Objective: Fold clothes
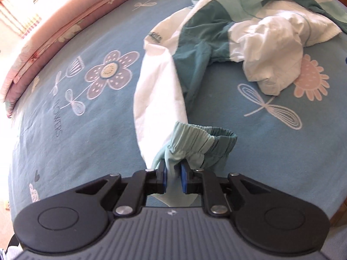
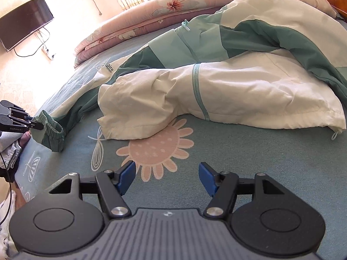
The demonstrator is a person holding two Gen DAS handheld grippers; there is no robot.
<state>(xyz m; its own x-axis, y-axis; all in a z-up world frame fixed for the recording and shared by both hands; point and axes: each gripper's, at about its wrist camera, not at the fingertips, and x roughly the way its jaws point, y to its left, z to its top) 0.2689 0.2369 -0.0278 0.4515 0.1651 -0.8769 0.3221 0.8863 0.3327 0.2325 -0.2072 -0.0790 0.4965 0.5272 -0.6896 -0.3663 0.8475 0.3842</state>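
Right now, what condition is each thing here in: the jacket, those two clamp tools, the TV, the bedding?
Jacket: unfolded, crumpled on the bed.
Sleeve cuff: pulled out sideways, fabric between the left gripper's pads.
Left gripper: nearly closed, pinching the cuff fabric.
Right gripper: open, empty, above the sheet.
TV: off, screen dark.
Quilt: folded along the bed's far edge.

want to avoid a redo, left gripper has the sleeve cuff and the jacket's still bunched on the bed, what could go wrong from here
1. The left gripper pinches only a little cloth beside the sleeve cuff, so it may slip out.
2. The jacket lies crumpled; pulling could drag the heap rather than straighten the sleeve.
3. The right gripper is open, holding nothing down.
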